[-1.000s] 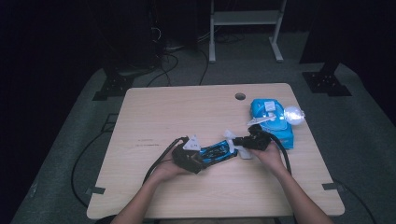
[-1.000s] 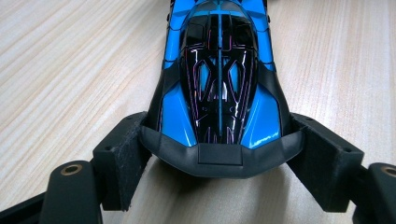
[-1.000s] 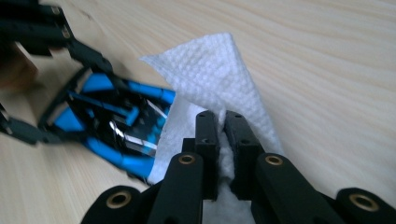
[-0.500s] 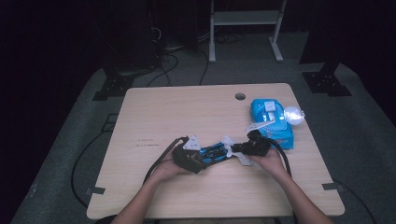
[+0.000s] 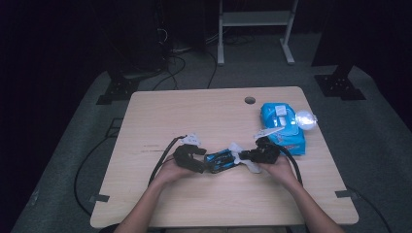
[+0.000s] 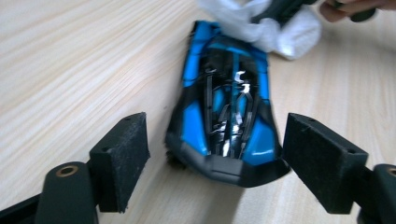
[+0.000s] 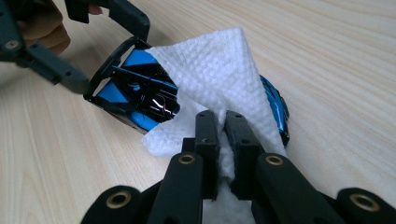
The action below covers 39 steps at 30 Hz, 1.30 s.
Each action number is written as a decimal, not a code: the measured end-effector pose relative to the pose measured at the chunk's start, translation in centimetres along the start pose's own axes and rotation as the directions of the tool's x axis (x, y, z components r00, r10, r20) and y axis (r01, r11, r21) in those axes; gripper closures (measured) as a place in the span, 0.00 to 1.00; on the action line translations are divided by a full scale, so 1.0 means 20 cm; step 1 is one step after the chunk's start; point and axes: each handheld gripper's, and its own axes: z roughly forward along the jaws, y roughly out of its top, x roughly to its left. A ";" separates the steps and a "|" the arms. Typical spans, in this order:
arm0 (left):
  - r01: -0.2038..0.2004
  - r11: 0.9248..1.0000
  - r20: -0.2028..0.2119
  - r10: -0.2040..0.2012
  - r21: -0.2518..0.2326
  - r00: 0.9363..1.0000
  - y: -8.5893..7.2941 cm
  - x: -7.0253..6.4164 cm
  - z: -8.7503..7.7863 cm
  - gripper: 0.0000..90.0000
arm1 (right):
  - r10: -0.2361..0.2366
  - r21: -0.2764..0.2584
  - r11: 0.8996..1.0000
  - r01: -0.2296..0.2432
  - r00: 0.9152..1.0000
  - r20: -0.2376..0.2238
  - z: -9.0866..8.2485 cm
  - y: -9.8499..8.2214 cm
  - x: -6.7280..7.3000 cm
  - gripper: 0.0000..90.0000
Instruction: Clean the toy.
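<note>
Toy car [image 6: 224, 107], blue and black with a glossy body, lies on the wooden table [image 5: 194, 121] near the person's edge, between the two grippers. In the left gripper view its blunt black end sits between the left gripper [image 6: 217, 161], whose jaws stand wide on either side of it; the right pad looks just about against the car's corner, while the left pad is apart from the body with bare table showing in the gap. In the right gripper view the right gripper [image 7: 223, 135] has its jaws pinched tight on a white wipe [image 7: 219, 65], which is draped over the middle and far end of the car, leaving the blue and black part nearest the left gripper uncovered. From the high view, both hands come in from the bottom edge, the left hand [image 5: 170, 170] and right hand [image 5: 279, 167] close together with the car between them. Farther back on the right side lies a blue wipe pack [image 5: 282, 128], its flap lifted, and beyond it a small round hole [image 5: 249, 100] in the tabletop.
</note>
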 end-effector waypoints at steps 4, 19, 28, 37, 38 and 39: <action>0.053 0.998 0.007 -0.054 0.022 0.999 -0.01 0.02 0.03 0.25 | -0.018 -0.007 1.000 0.018 1.000 0.005 0.00 -0.01 0.01 0.93; 0.052 0.999 -0.040 -0.052 -0.009 0.998 -0.02 -0.01 0.04 0.29 | -0.141 0.002 0.990 0.141 0.989 0.055 -0.03 -0.04 0.07 0.94; 0.098 0.994 -0.005 -0.098 0.046 0.995 0.01 0.02 0.04 0.25 | -0.134 0.015 0.991 0.133 0.990 0.040 -0.04 -0.02 0.04 0.93; 0.171 0.979 0.020 -0.174 0.109 0.985 0.01 0.02 0.00 0.39 | -0.159 0.049 0.986 0.158 0.987 0.024 0.02 0.05 0.04 0.93; 0.171 0.980 0.025 -0.175 0.103 0.984 0.01 0.02 0.00 0.42 | -0.146 0.039 0.989 0.145 0.989 0.017 0.02 0.04 0.04 0.93; 0.177 0.979 0.025 -0.181 0.105 0.983 0.01 0.02 0.00 0.43 | -0.140 0.038 0.990 0.139 0.990 0.015 0.02 0.04 0.03 0.93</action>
